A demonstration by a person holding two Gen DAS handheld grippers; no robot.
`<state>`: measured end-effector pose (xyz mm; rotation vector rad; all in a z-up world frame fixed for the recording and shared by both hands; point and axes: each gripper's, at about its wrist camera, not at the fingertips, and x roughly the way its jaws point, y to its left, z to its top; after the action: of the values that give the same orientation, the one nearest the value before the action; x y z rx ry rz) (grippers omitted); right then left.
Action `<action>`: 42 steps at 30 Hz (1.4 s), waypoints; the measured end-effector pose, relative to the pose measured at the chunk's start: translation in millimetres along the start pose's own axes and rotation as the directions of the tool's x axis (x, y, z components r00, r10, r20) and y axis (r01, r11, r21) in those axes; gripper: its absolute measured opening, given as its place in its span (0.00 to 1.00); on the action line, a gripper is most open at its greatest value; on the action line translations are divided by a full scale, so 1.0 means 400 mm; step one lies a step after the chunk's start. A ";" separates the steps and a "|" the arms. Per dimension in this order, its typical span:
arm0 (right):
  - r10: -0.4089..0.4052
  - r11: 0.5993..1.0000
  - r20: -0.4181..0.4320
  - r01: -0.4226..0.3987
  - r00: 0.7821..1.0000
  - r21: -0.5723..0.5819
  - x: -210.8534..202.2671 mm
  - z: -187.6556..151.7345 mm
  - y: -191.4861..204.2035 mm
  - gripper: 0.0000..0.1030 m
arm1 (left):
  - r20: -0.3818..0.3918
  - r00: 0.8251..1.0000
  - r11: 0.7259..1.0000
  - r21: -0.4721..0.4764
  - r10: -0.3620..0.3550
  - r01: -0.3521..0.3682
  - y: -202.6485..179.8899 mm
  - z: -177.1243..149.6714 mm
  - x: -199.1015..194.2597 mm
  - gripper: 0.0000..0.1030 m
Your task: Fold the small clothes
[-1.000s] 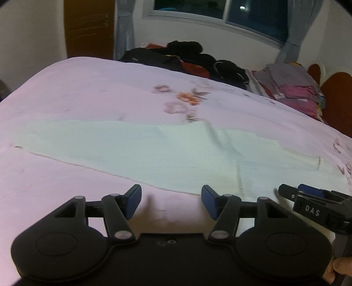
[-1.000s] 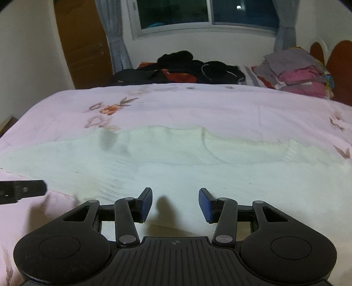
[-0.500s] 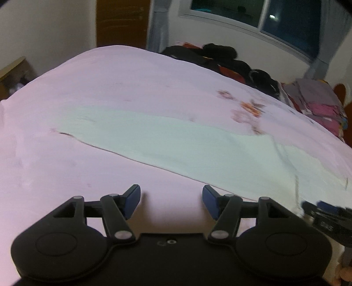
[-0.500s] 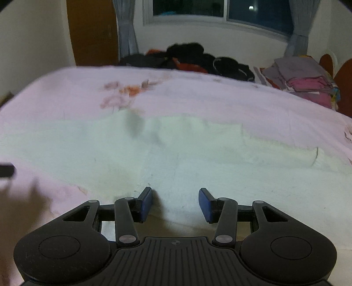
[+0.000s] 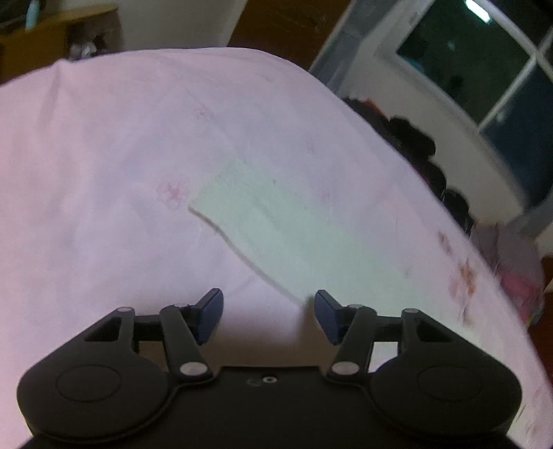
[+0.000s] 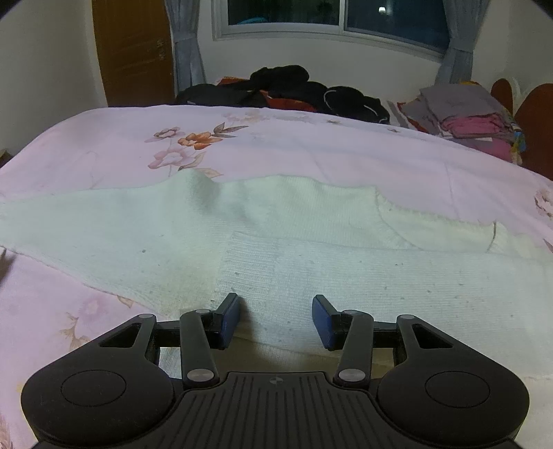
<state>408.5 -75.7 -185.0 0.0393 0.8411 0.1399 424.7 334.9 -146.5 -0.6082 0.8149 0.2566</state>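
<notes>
Pink floral bedsheet (image 6: 345,162); pale knit garment (image 6: 311,248) is laid flat, unfolded. Left gripper (image 5: 269,312) and right gripper (image 6: 275,319) are held apart, empty. Folding not yet started.

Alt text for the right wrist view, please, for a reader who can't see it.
The right tongs hang open over the near edge of a pale knitted garment spread flat on a pink floral bedsheet. Dark clothes and a folded stack lie at the far edge, under a window.
</notes>
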 end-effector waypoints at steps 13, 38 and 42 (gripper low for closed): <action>0.009 0.999 -0.007 -0.008 1.000 0.032 -0.002 0.005 -0.008 0.45 | 0.085 0.996 0.997 -0.069 -0.026 0.032 0.003 0.030 0.075 0.04; 0.013 0.981 0.092 -0.030 0.996 0.191 -0.165 -0.029 -0.258 0.45 | -0.108 0.865 0.767 0.418 -0.491 0.487 -0.642 -0.334 -0.164 0.03; -0.028 0.967 0.084 0.006 0.996 0.255 -0.214 -0.069 -0.374 0.45 | -0.206 0.860 0.721 0.474 -0.467 0.505 -0.761 -0.459 -0.100 0.03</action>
<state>347.7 -236.2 -153.4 0.2784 0.7680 0.0128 420.8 -18.3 -89.9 -0.3007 0.7209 -0.4708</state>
